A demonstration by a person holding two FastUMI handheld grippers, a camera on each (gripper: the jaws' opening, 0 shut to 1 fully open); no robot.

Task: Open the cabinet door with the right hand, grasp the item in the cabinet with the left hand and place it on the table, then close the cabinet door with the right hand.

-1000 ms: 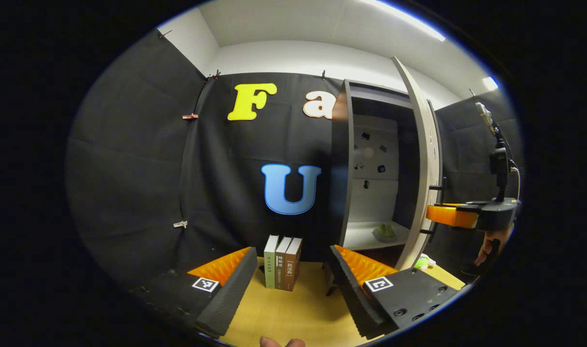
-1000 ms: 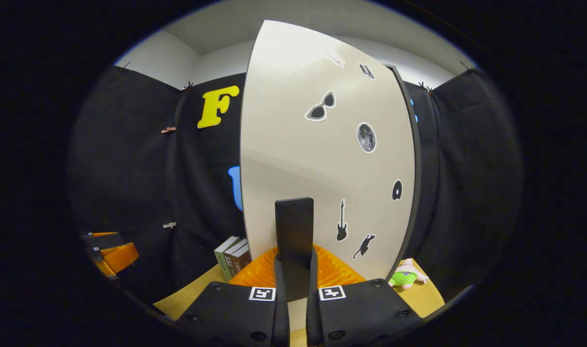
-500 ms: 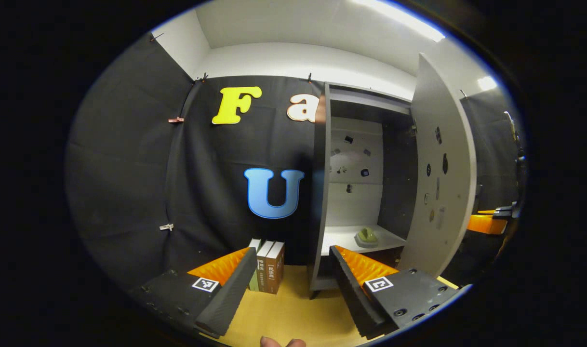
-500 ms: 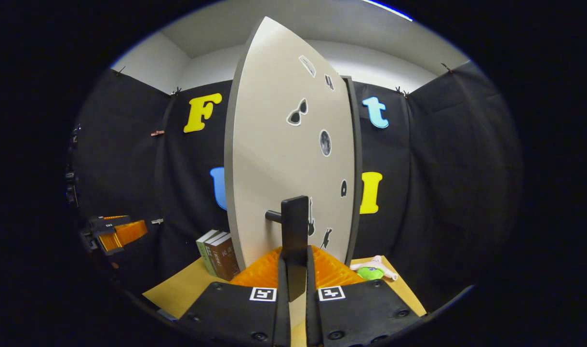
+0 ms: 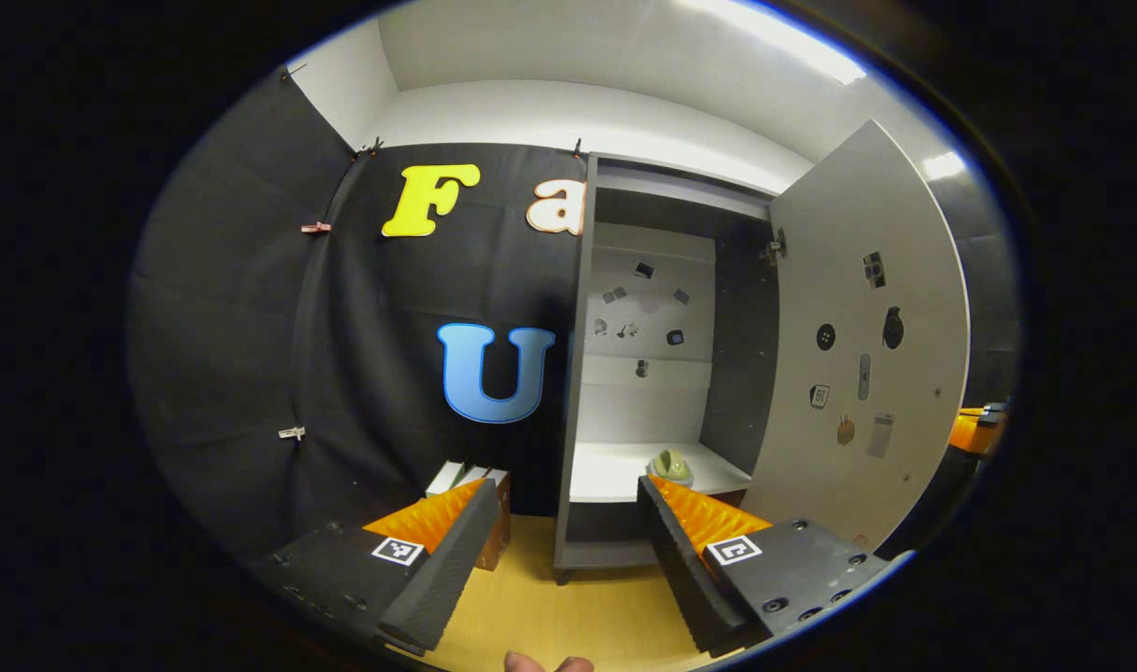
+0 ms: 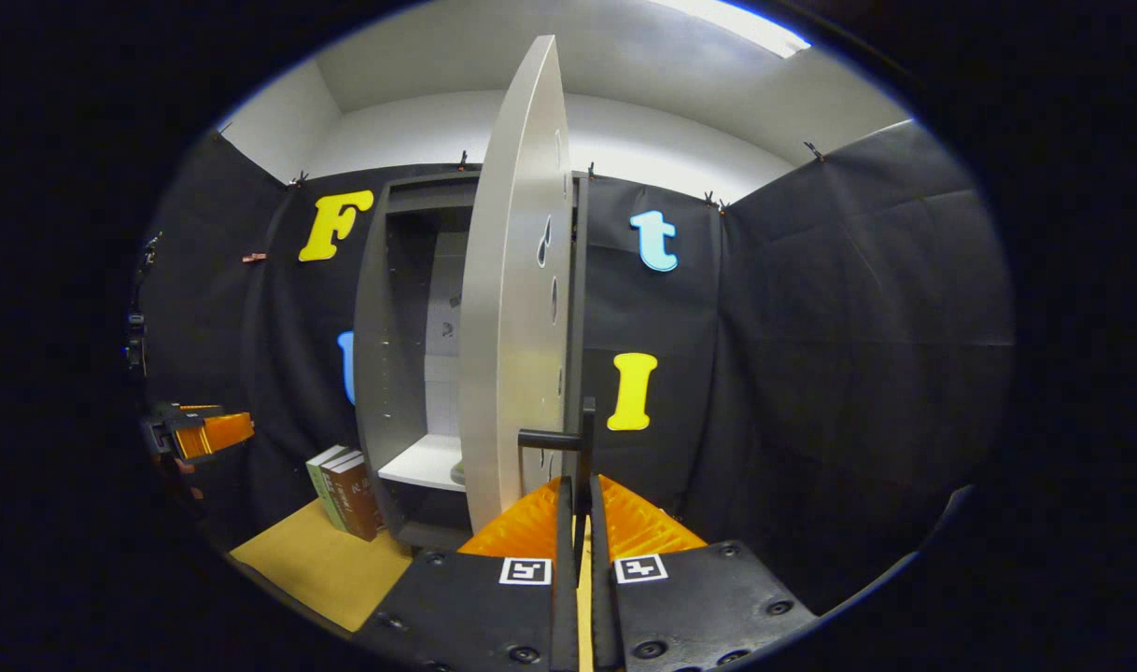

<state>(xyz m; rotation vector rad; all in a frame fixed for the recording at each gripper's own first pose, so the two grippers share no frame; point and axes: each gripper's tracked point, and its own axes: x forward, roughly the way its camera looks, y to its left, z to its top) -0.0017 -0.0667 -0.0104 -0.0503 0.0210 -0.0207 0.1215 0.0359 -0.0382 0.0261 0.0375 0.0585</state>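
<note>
1. In the left gripper view the cabinet (image 5: 662, 373) stands right of centre with its door (image 5: 858, 364) swung wide to the right of the frame, so the inside is in plain sight.
2. The item (image 5: 669, 464), a small pale green thing, lies on the white shelf (image 5: 606, 471) in the lower part of the cabinet, towards the shelf's right side. It is too small to make out its shape or long axis.
3. The left gripper (image 5: 568, 523) has its jaws spread wide with nothing between them, at the bottom of the frame over the yellow table (image 5: 568, 607). The item lies ahead of it and a little to the right, just above the tip of the right-hand finger in the picture.
4. In the right gripper view the right gripper (image 6: 578, 523) is clamped on the dark door handle (image 6: 578, 439) at lower centre, with the door seen nearly edge-on.
5. Judged from this, opening is about done. The left gripper is the free one facing the opening, so the reach falls to it: forward and slightly rightward into the shelf.
6. Books (image 6: 344, 485) stand on the table left of the cabinet, apart from that path.
</note>
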